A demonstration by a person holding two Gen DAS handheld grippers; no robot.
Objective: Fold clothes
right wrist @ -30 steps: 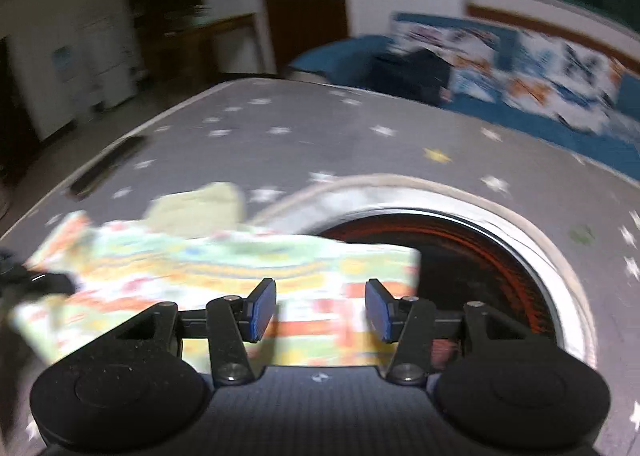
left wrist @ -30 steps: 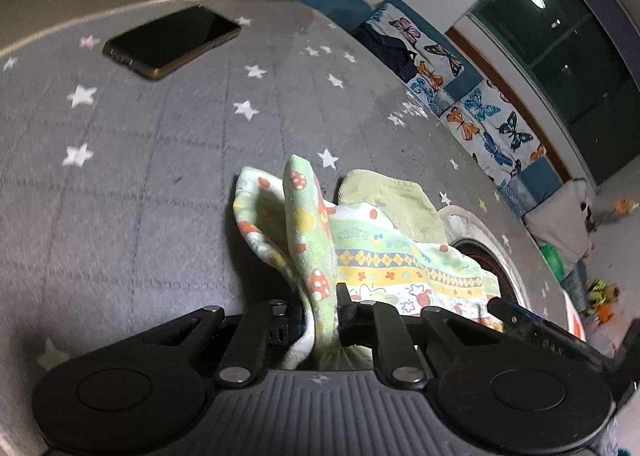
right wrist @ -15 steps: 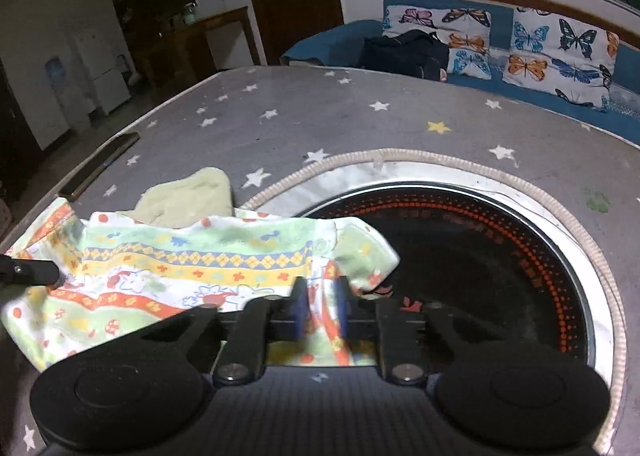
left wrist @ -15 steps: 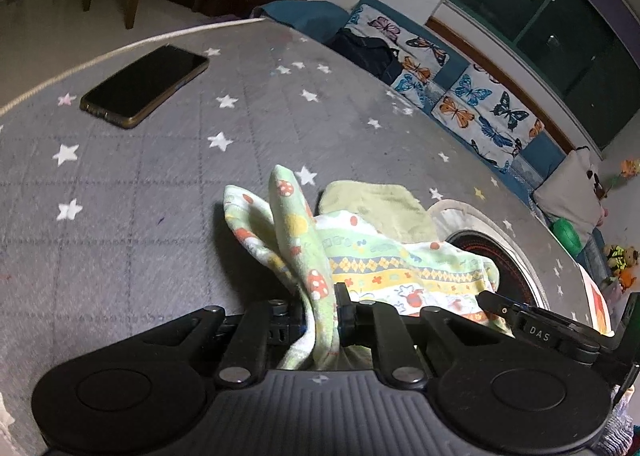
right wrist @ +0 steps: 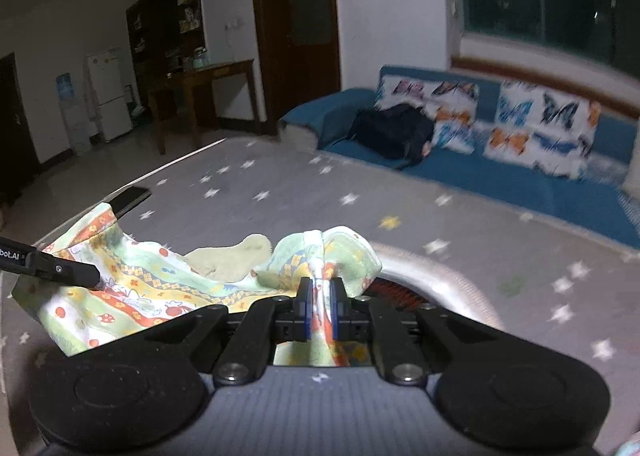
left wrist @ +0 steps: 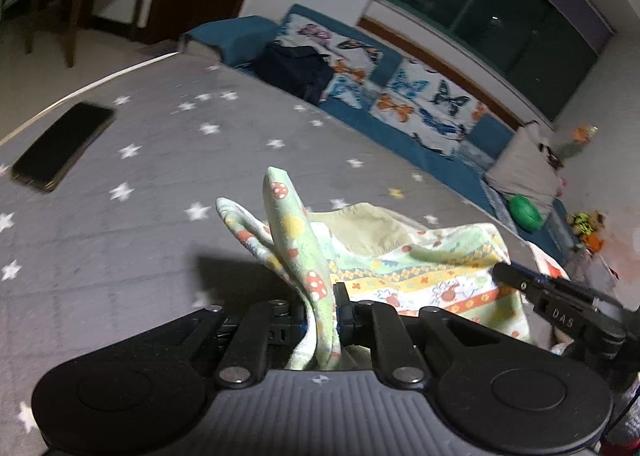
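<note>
A small patterned garment [left wrist: 424, 276] in pale green, with orange and yellow stripes and mushroom prints, hangs stretched between both grippers above the grey star-patterned table [left wrist: 152, 184]. My left gripper [left wrist: 320, 308] is shut on one bunched corner, which sticks up in a fold. My right gripper [right wrist: 319, 304] is shut on the opposite corner of the garment [right wrist: 160, 288]. Each view shows the other gripper's finger tip pinching the far edge. A plain pale yellow-green cloth [left wrist: 368, 230] lies on the table behind the garment, also seen as the cloth [right wrist: 236, 256] in the right wrist view.
A dark phone [left wrist: 60, 148] lies at the table's far left. A round cooktop ring [right wrist: 432, 276] is set into the table under my right gripper. Beyond the table stands a blue sofa [right wrist: 520, 160] with butterfly cushions and a dark bag [right wrist: 392, 132].
My right gripper went from open to shut on the garment's corner. Both grippers have risen, lifting the garment off the table and the cooktop.
</note>
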